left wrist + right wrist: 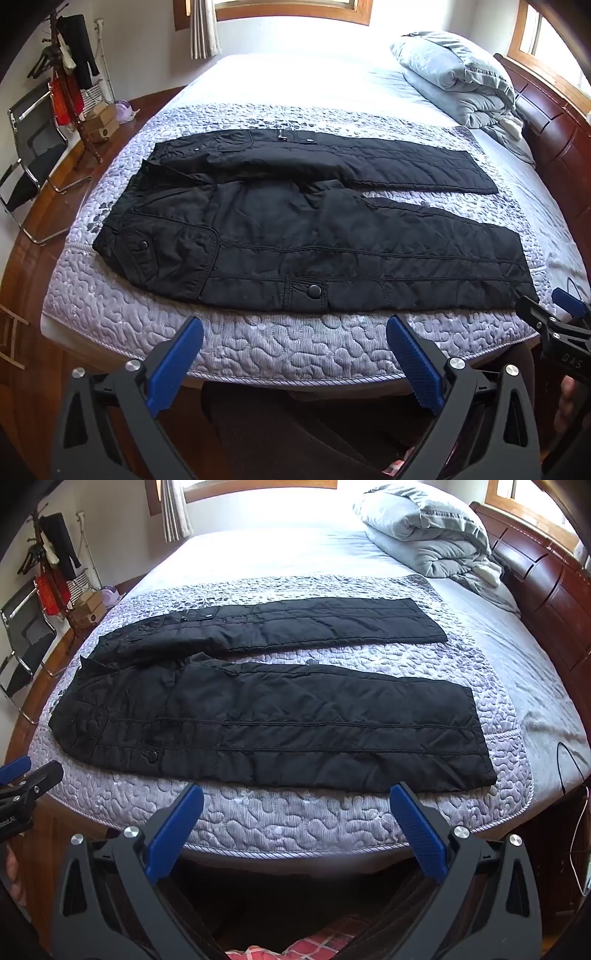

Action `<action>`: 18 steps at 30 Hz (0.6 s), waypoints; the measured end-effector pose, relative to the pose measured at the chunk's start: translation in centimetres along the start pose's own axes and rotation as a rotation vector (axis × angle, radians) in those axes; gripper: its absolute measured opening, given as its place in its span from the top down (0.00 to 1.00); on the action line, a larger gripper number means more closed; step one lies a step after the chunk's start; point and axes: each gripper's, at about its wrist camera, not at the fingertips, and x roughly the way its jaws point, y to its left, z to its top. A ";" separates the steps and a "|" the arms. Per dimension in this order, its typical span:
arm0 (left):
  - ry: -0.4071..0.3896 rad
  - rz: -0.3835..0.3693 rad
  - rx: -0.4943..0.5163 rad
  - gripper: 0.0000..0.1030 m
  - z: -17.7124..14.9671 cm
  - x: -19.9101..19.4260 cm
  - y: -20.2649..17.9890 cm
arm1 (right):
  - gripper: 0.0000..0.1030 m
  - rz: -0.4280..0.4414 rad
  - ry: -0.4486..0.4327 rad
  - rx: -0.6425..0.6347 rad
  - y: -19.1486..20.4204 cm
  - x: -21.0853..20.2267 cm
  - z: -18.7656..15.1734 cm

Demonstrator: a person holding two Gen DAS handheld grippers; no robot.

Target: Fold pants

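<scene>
Black quilted pants (295,240) lie flat on the bed, waist to the left, both legs spread apart and running right. They also show in the right wrist view (277,720). My left gripper (295,332) is open and empty, held off the bed's near edge in front of the near leg's pocket flap. My right gripper (295,801) is open and empty, held off the near edge in front of the near leg, toward its hem. The right gripper shows at the right edge of the left wrist view (554,317).
The bed has a lilac quilted cover (258,343) and a wooden frame. A folded grey duvet (461,77) sits at the far right by the headboard (546,587). A chair (29,162), coat rack and boxes stand on the floor at the left.
</scene>
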 end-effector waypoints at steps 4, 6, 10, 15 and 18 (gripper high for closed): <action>0.002 0.001 -0.004 0.03 0.1 0.1 0.0 | 0.02 0.005 0.008 0.001 0.0 0.1 0.0; 0.001 0.000 -0.003 0.03 0.3 0.0 0.0 | 0.02 0.005 0.004 0.000 0.0 0.0 0.0; -0.005 -0.004 -0.003 0.03 0.3 -0.1 0.1 | 0.02 0.005 0.003 -0.003 0.1 0.0 0.1; -0.010 -0.002 0.003 0.03 0.7 -0.5 -0.2 | 0.02 0.002 0.004 0.000 0.0 -0.3 0.0; -0.018 -0.002 0.008 0.03 0.5 -0.7 -0.3 | 0.02 0.006 0.004 0.000 -0.1 -0.1 0.0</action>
